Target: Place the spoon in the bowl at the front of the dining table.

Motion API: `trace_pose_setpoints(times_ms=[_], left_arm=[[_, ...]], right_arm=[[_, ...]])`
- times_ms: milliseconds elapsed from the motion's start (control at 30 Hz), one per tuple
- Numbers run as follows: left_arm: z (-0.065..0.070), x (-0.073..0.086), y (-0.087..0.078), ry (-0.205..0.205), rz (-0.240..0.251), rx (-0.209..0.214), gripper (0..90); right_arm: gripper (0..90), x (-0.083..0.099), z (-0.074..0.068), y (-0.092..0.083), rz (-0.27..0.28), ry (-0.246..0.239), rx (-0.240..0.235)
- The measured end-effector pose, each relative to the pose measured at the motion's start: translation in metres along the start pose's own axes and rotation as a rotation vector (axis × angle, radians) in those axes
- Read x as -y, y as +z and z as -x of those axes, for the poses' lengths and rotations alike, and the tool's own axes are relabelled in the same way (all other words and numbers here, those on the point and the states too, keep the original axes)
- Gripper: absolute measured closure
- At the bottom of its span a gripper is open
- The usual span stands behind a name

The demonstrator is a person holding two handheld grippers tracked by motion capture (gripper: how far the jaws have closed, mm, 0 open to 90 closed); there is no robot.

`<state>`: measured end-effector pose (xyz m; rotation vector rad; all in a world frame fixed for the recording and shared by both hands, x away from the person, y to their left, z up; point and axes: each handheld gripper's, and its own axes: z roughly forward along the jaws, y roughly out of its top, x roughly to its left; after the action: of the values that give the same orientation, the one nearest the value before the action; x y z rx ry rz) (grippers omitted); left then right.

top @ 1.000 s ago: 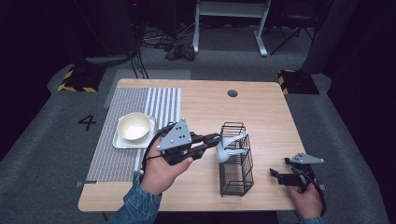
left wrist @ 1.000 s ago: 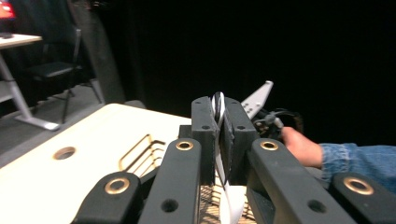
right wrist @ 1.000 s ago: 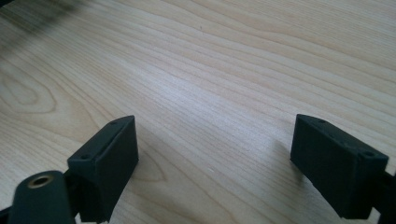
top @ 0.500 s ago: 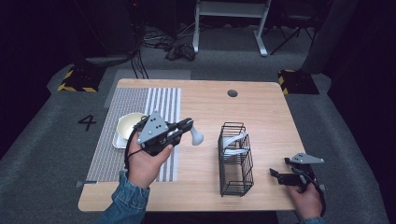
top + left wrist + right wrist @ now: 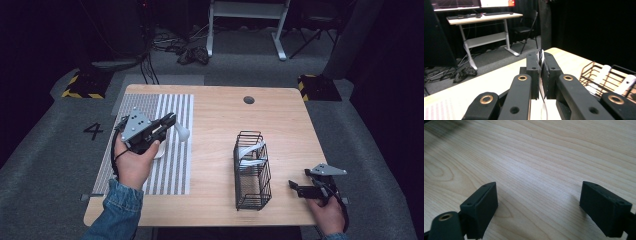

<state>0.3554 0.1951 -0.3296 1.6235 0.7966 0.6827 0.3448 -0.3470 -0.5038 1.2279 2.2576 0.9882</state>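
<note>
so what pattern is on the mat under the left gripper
Grey and white stripes on the mat, clearest in the high view, where the left gripper is above it.

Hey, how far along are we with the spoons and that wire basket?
Done: one white spoon is out of the wire basket. In hand: the left tongs grip it above the striped mat. Left: two white utensils are in the basket, and the right tongs sit open and empty by the table's near edge.

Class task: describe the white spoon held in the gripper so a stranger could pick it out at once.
Start at the wooden table and find the striped mat on its left side. Above the mat, the left gripper is shut on a white spoon. Unlike the white utensils lying in the black wire basket, it is held in the air.
</note>
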Motion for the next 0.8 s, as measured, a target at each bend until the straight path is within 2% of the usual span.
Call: trace_pose_setpoints(times_ms=[100,133,167,400,500,567,800], left_arm=[[-0.011,0.003,-0.004,-0.012,-0.001,-0.029,85.0],[-0.019,0.005,-0.006,-0.022,0.004,-0.047,85.0],[-0.019,0.005,-0.006,-0.022,0.004,-0.047,85.0],[-0.046,0.012,-0.013,-0.051,0.027,-0.118,85.0],[-0.056,0.016,-0.014,-0.059,0.039,-0.17,85.0],[-0.063,0.018,-0.016,-0.045,0.03,-0.216,85.0],[-0.082,0.028,-0.018,-0.058,0.013,-0.335,85.0]], right_arm=[[15.0,0.0,0.0,0.0,0.0,0.0,0.0],[15.0,0.0,0.0,0.0,0.0,0.0,0.0],[15.0,0.0,0.0,0.0,0.0,0.0,0.0],[15.0,0.0,0.0,0.0,0.0,0.0,0.0],[15.0,0.0,0.0,0.0,0.0,0.001,0.001],[15.0,0.0,0.0,0.0,-0.001,0.001,0.002],[15.0,0.0,0.0,0.0,-0.001,0.002,0.003]])
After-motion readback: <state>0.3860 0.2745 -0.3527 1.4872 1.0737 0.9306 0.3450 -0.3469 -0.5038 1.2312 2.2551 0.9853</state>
